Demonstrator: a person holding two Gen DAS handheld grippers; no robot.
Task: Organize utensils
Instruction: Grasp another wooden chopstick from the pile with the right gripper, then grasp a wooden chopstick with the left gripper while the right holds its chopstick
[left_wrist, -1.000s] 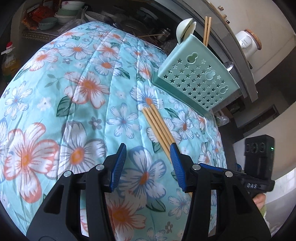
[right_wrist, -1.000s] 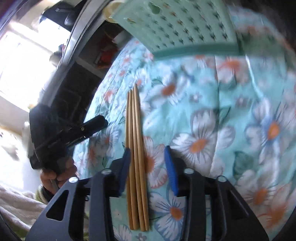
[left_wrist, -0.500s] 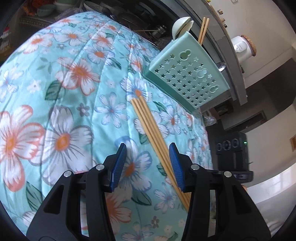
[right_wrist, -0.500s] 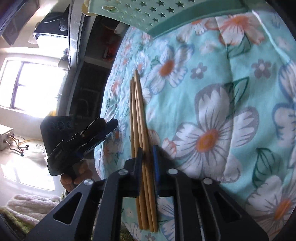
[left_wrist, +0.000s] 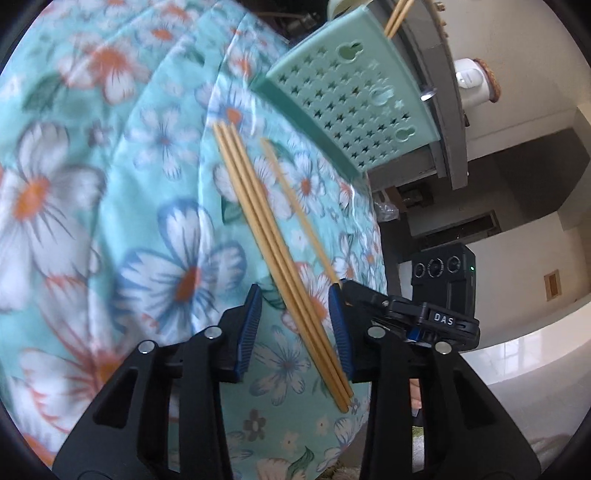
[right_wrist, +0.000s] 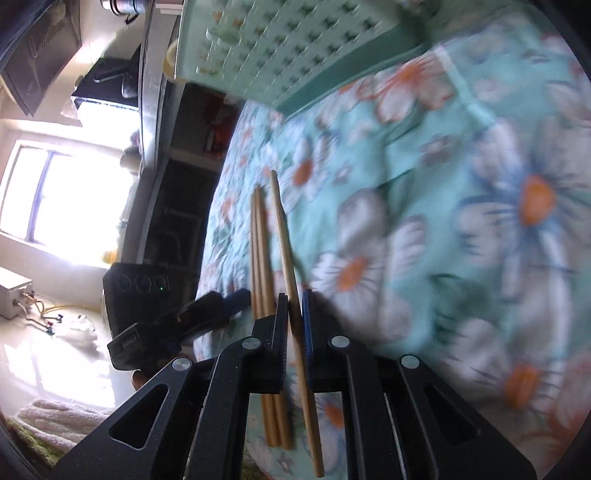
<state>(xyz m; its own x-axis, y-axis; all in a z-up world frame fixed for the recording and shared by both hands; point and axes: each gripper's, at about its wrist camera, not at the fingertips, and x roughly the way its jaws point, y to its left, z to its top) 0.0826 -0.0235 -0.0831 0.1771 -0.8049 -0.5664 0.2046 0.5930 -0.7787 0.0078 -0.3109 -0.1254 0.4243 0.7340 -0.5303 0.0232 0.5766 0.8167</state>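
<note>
The right tool (right_wrist: 294, 314) is clenched on a single chopstick (right_wrist: 286, 240), its blue pads pressed to either side of the stick. A second ago its jaws stood apart over all four sticks lying flat together; now the one it grips is tilted away from the others, its far tip fanned out to the right of the bundle in the right wrist view. The other three chopsticks (left_wrist: 275, 254) lie side by side, touching each other, on the floral cloth (left_wrist: 110, 221) that covers the worktop.

The left tool (left_wrist: 295, 328) is released but closing, its jaws narrower than a second ago. Earlier the sticks lay just outside its right finger; now the near end of the three-stick bundle runs between its pads, close to the right one, and I cannot tell whether that pad touches them. In the left wrist view the single stick (left_wrist: 295, 206) passes to the right of the bundle and ends at the dark tip of the right tool (left_wrist: 354, 291).

The green perforated utensil holder (left_wrist: 354, 107) stands at the far end of the cloth, beyond the sticks' tips, with two more chopsticks (left_wrist: 397, 14) poking from its top. It sits closer to the picture's upper edge than before.
</note>
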